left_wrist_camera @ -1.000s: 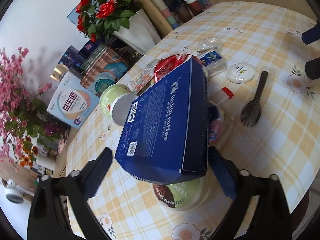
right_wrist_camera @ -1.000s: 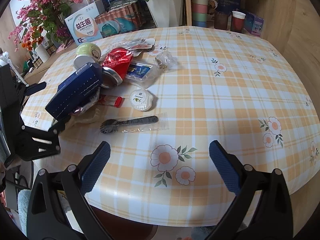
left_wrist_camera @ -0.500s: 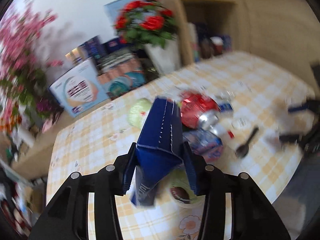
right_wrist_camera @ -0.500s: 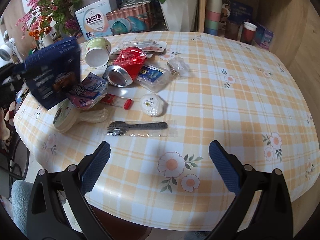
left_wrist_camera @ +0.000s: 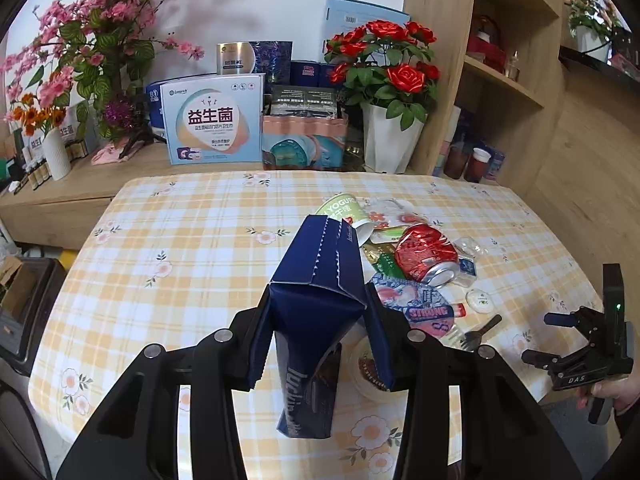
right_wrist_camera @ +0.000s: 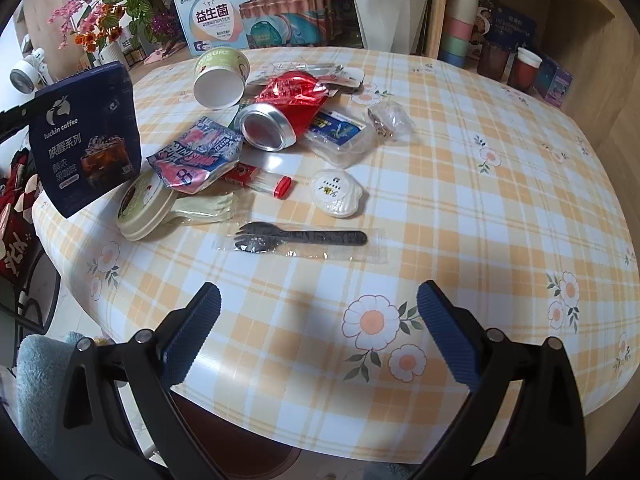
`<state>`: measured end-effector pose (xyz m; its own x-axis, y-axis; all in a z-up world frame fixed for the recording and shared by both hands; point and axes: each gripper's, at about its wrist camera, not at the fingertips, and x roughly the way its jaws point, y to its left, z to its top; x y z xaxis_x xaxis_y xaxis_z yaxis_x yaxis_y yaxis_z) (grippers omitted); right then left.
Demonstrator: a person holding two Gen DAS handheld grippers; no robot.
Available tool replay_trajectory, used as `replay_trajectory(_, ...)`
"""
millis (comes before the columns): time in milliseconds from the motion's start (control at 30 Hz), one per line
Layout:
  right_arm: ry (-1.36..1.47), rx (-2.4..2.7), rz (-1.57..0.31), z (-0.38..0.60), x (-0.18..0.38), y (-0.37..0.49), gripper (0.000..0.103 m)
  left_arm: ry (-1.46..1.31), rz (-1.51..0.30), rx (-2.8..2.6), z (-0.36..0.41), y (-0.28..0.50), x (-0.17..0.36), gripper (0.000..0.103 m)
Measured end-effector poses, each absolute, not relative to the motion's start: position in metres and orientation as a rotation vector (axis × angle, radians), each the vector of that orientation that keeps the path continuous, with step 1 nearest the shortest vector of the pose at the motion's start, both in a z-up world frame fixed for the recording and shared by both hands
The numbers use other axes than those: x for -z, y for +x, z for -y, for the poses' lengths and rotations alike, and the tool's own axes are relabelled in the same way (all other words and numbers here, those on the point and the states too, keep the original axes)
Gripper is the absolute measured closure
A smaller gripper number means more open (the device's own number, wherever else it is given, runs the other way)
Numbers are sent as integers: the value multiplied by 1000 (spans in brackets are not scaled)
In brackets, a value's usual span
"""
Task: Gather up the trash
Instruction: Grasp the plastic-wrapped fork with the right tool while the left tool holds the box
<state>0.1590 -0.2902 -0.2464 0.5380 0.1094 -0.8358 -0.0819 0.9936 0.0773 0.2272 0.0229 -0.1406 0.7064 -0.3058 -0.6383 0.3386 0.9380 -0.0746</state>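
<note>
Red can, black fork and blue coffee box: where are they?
red can (right_wrist_camera: pixel 286 114), right wrist view, on its crushed red side.
black fork (right_wrist_camera: pixel 304 238), right wrist view, on its handle inside the clear wrapper.
blue coffee box (left_wrist_camera: pixel 316 304), left wrist view, on its dented top.

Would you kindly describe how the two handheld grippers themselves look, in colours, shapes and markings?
The left gripper and right gripper have black angular linkage arms with silver pivot bolts and dark-blue ribbed pads. In the left wrist view, the right gripper's black body shows white "DAS" lettering and a green light.
</note>
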Motion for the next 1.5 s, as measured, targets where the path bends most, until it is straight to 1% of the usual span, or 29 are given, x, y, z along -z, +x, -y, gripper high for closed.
replay_trajectory(33,33,-113,-1001,289,247,159,6,62,-718,345,-22,229,145,69)
replay_trajectory(167,26,-127,-1000,285,248,159,6,32,-772,320,-31,234,168,74)
replay_trajectory(267,8,-140,-1004,284,250,162,7,15,-793,310,-36,234,180,81)
replay_trajectory(300,2,-147,-1009,284,251,164,8,20,-798,310,-36,233,184,83)
replay_trajectory(333,-2,-155,-1013,284,253,166,14,26,-801,310,-36,232,187,85)
replay_trajectory(367,-3,-158,-1016,284,253,168,16,34,-802,311,-35,231,188,85)
replay_trajectory(567,-19,-194,-1028,279,258,184,17,50,-773,297,-36,222,191,86)
replay_trajectory(833,-278,-337,-1058,257,270,208,26,24,-749,313,-49,205,178,86)
replay_trajectory(900,-338,-383,-1075,252,274,218,30,6,-748,309,-51,204,176,87)
replay_trajectory(967,-366,-423,-1099,248,278,226,33,-20,-746,310,-53,201,175,87)
replay_trajectory(1033,-392,-453,-1124,244,282,233,34,-26,-746,314,-52,197,175,87)
replay_trajectory(1100,-392,-473,-1140,242,282,239,34,-33,-747,318,-51,195,175,87)
replay_trajectory(1167,-377,-495,-1169,242,282,242,42,-42,-746,322,-51,191,174,87)
replay_trajectory(1300,-330,-492,-1197,249,281,240,49,-55,-738,330,-52,185,171,87)
replay_trajectory(1367,-285,-482,-1226,254,279,241,57,-63,-734,331,-53,182,170,87)
replay_trajectory(1433,-205,-468,-1274,260,277,241,57,-71,-730,336,-53,179,168,87)
replay_trajectory(1500,-211,-467,-1284,259,274,240,57,-73,-727,344,-52,174,167,87)
